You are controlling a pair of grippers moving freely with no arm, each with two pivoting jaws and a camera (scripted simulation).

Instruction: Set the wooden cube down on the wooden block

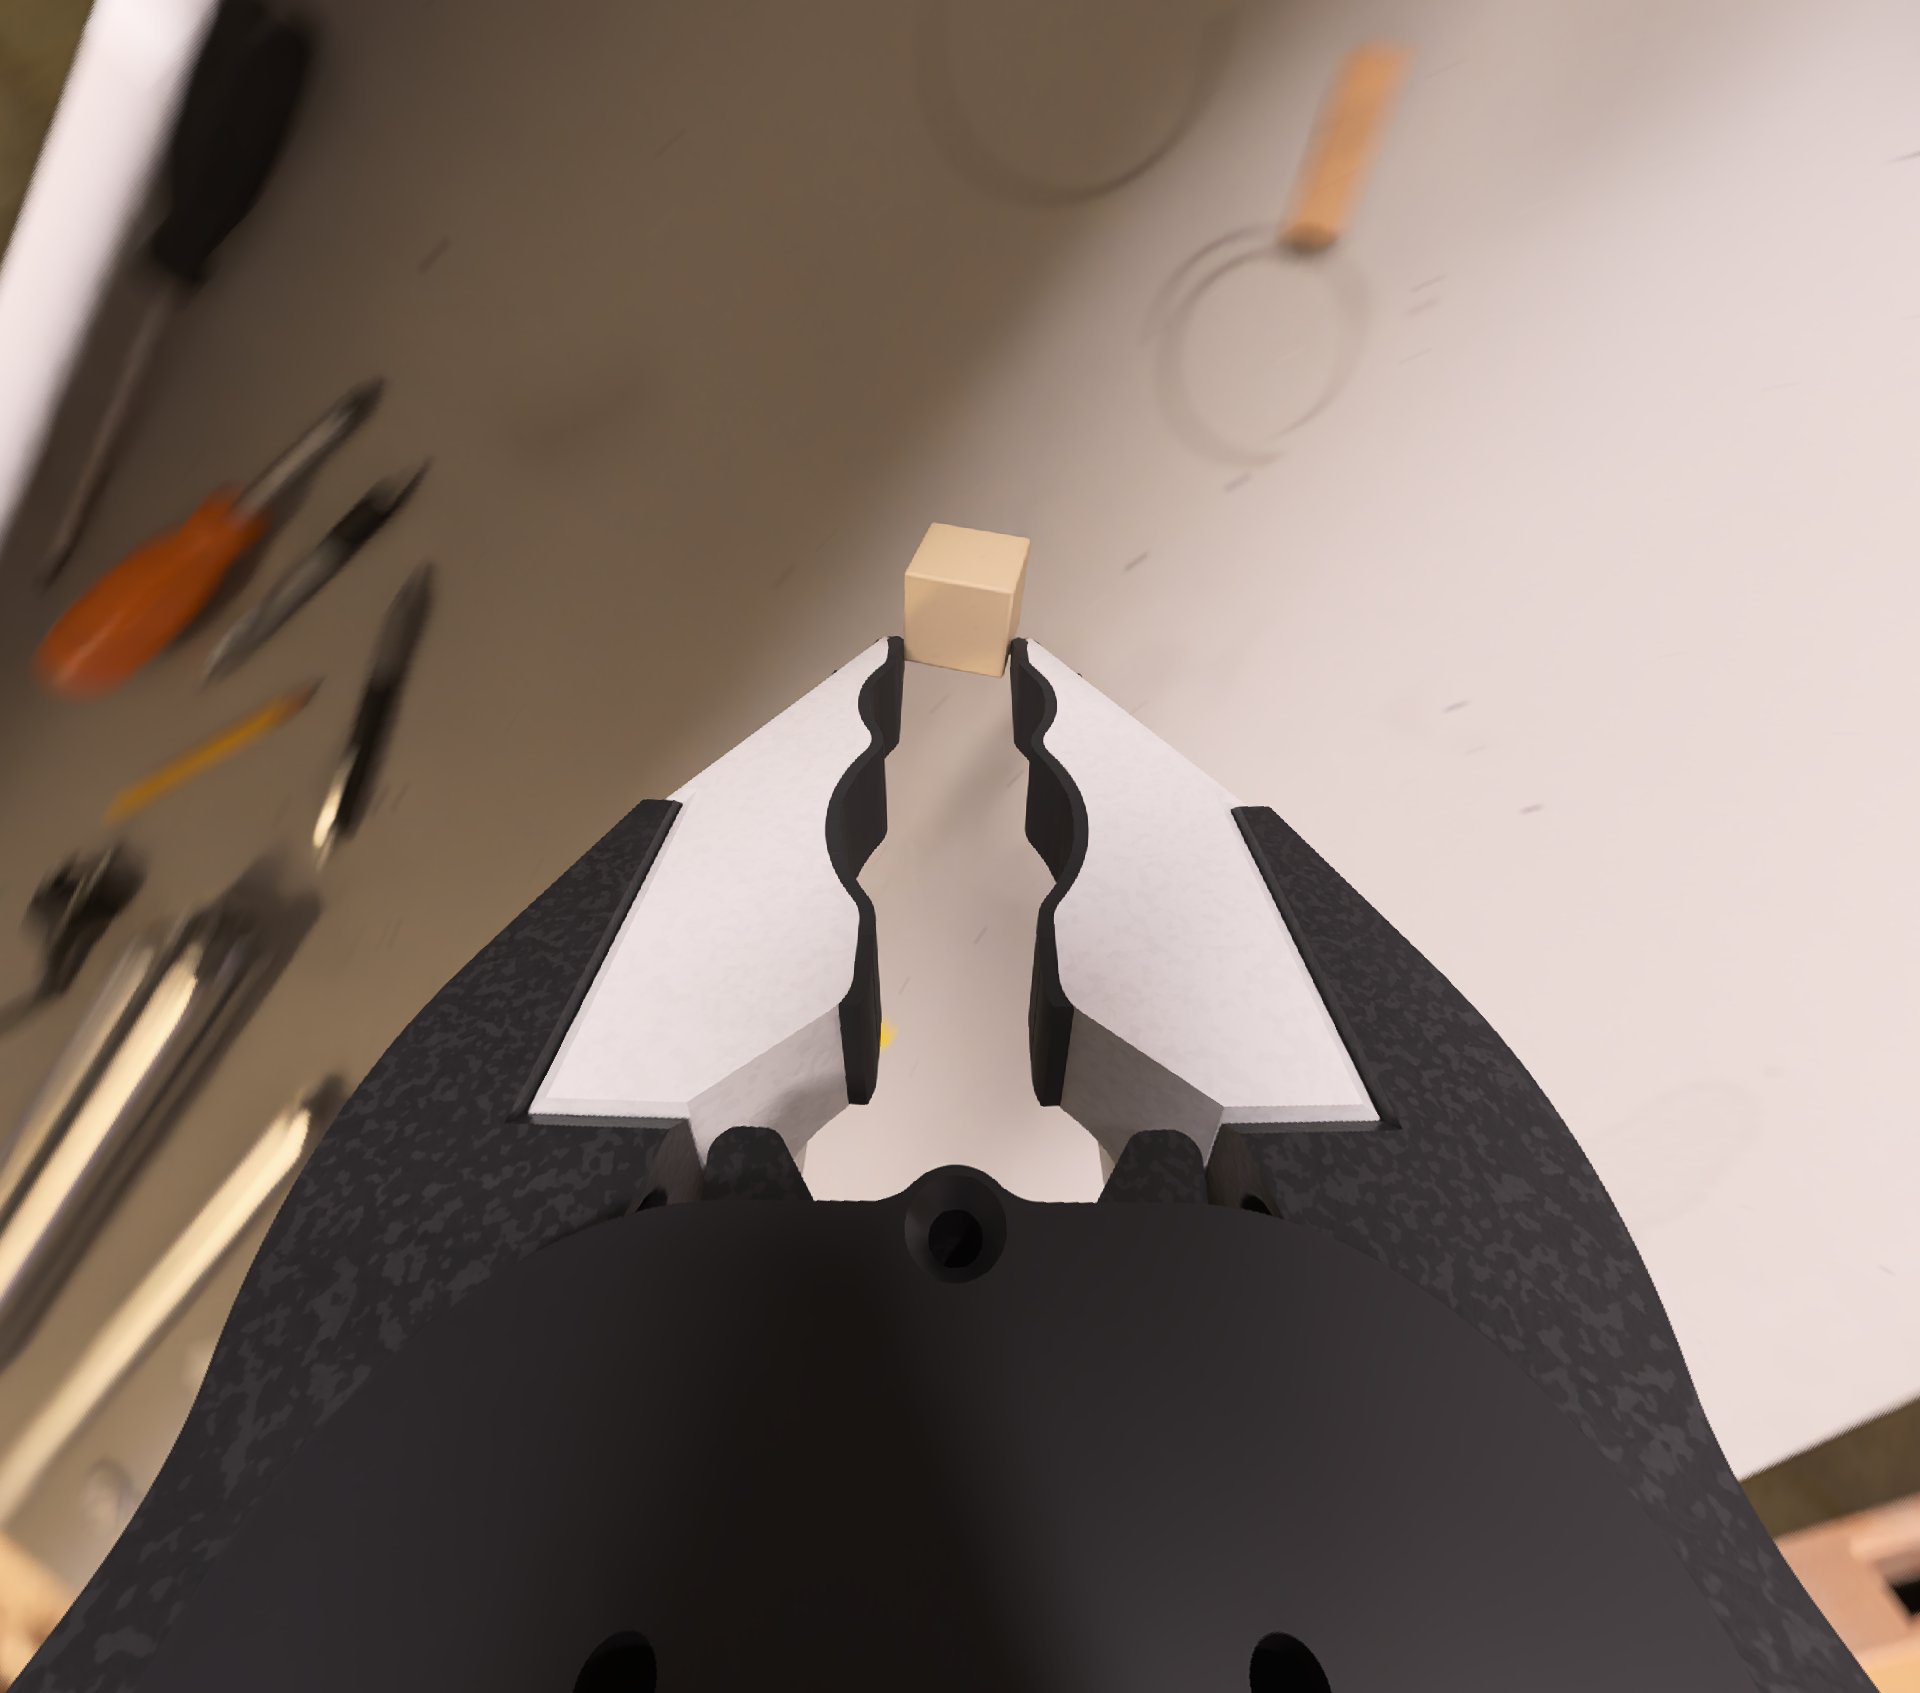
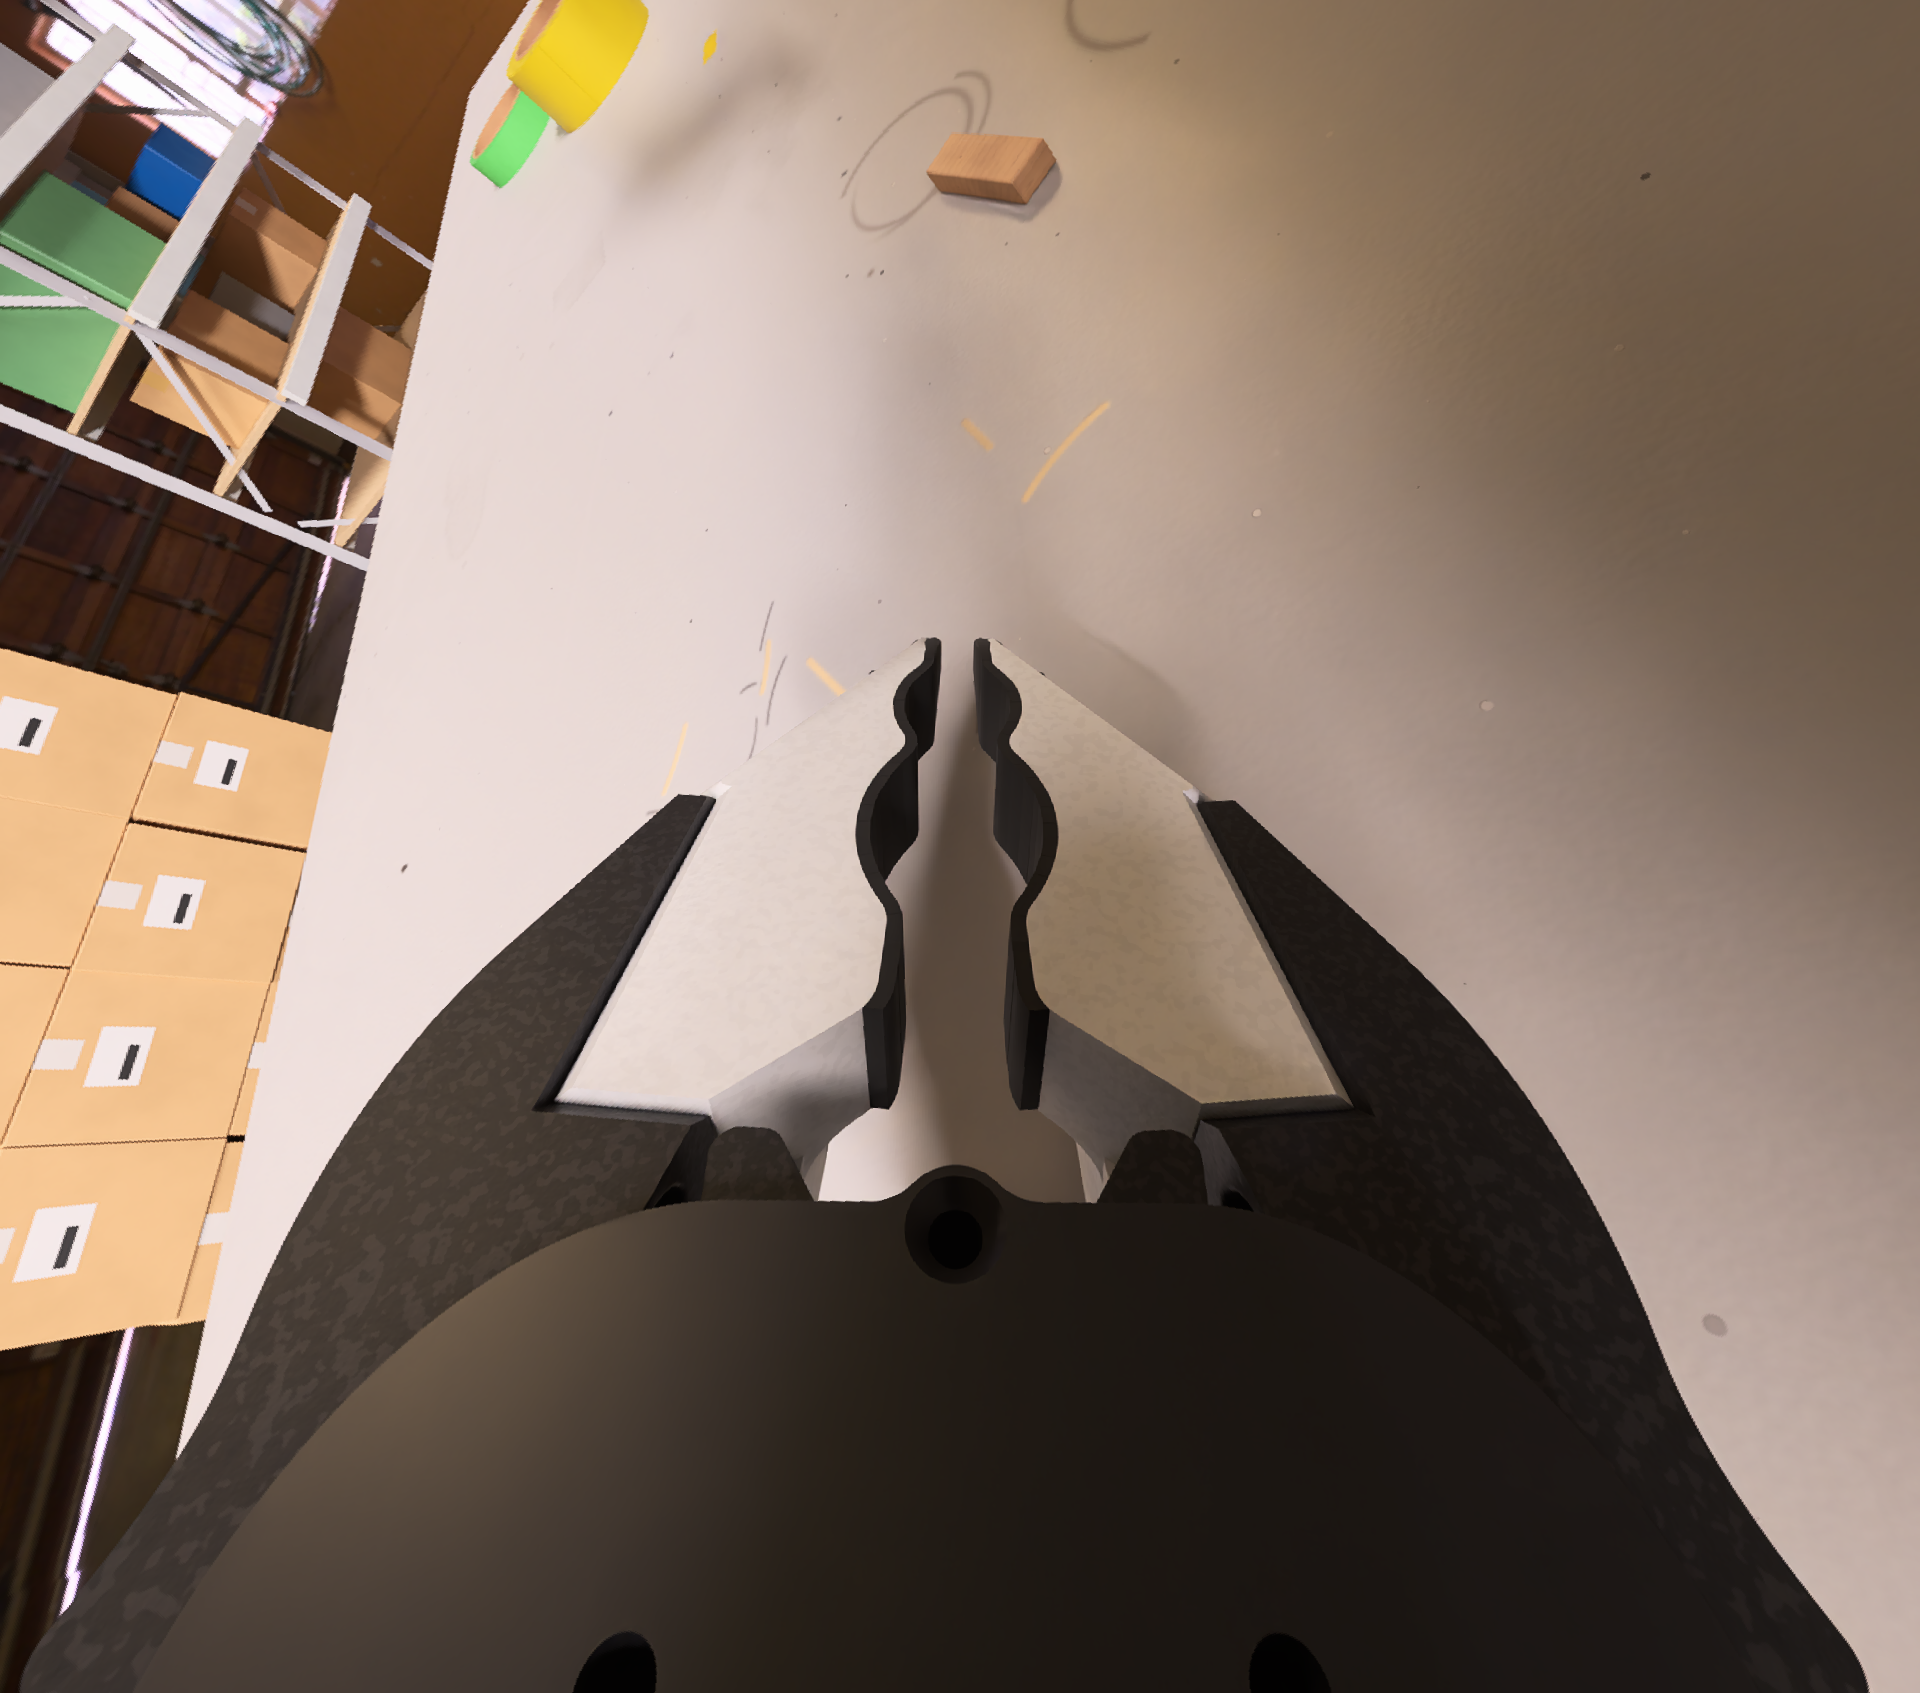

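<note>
My left gripper [image 1: 958,654] is shut on the small pale wooden cube [image 1: 964,597], pinching its lower part at the very fingertips, above the white table. The wooden block [image 1: 1340,147] lies flat on the table ahead and to the right of the cube, blurred. The block also shows in the right wrist view [image 2: 992,168], lying flat, far ahead of my right gripper [image 2: 956,651]. My right gripper is shut with only a thin gap between the tips and holds nothing. It hangs over the bare table.
Hand tools lie along the table's left side: an orange-handled screwdriver [image 1: 156,583], pliers [image 1: 301,542], a pencil [image 1: 213,750]. A yellow tape roll [image 2: 582,33] and a green one [image 2: 509,137] stand near the table edge, with shelves and cardboard boxes [image 2: 156,916] beyond it.
</note>
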